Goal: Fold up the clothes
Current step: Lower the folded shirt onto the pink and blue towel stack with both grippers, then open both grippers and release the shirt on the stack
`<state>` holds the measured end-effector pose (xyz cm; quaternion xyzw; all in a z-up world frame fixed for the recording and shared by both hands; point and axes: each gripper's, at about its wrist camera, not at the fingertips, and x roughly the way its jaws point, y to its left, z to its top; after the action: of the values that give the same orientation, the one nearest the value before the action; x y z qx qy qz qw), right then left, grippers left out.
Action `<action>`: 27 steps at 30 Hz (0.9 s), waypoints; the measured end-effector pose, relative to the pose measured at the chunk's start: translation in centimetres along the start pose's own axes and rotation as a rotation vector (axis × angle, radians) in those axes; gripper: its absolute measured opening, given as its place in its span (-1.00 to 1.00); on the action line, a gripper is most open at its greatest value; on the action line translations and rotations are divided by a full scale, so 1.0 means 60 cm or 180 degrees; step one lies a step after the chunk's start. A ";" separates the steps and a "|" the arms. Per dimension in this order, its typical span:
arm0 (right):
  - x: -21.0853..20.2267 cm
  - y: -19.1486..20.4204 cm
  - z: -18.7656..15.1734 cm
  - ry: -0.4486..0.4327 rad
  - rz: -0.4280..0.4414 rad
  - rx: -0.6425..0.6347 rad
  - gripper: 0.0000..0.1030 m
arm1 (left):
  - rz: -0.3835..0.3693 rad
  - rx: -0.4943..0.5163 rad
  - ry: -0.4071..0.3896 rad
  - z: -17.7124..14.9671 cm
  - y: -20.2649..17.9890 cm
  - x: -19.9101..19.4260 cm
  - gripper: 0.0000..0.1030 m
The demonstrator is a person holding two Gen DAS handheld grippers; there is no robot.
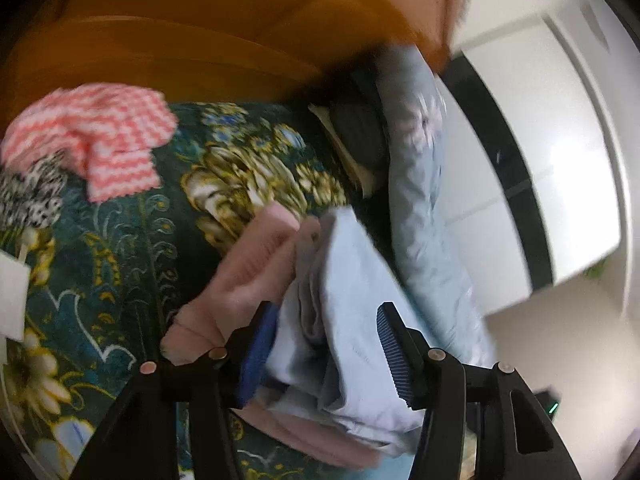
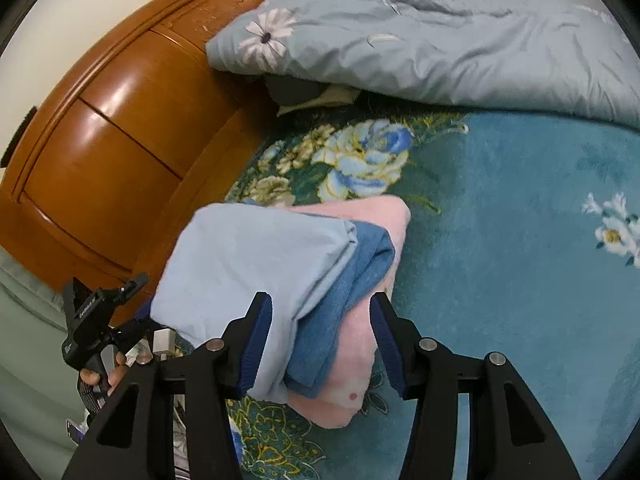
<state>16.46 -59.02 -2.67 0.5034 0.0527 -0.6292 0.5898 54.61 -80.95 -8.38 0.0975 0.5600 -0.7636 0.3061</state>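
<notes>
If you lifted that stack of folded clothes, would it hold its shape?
Probably not: the stack is soft cloth, its layers already sagging. The light blue top piece might slide off. It looks light, since the open right gripper straddles it.

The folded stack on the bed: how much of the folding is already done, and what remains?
Done: the light blue piece, darker blue towel and pink piece lie folded in one stack. In hand: both tongs, left and right, straddle that stack, open. Left: the pink striped garment and a black-and-white one lie unfolded.
</notes>
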 end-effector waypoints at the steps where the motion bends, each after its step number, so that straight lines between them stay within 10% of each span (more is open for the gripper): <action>1: -0.003 0.009 0.002 -0.0009 0.0034 -0.0051 0.02 | -0.0074 -0.0031 -0.0074 0.001 0.000 -0.011 0.10; 14: 0.077 0.112 -0.036 0.0205 0.0254 -0.0390 0.02 | 0.0097 0.1039 0.0259 -0.071 -0.116 0.053 0.10; 27: 0.125 0.112 -0.064 0.0301 0.0270 -0.0414 0.02 | 0.0289 0.0983 0.0298 -0.102 -0.067 0.090 0.10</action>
<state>25.51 -63.69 -6.21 0.4950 0.0999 -0.5745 0.6442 46.83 -76.54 -10.02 0.2041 0.4447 -0.8206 0.2953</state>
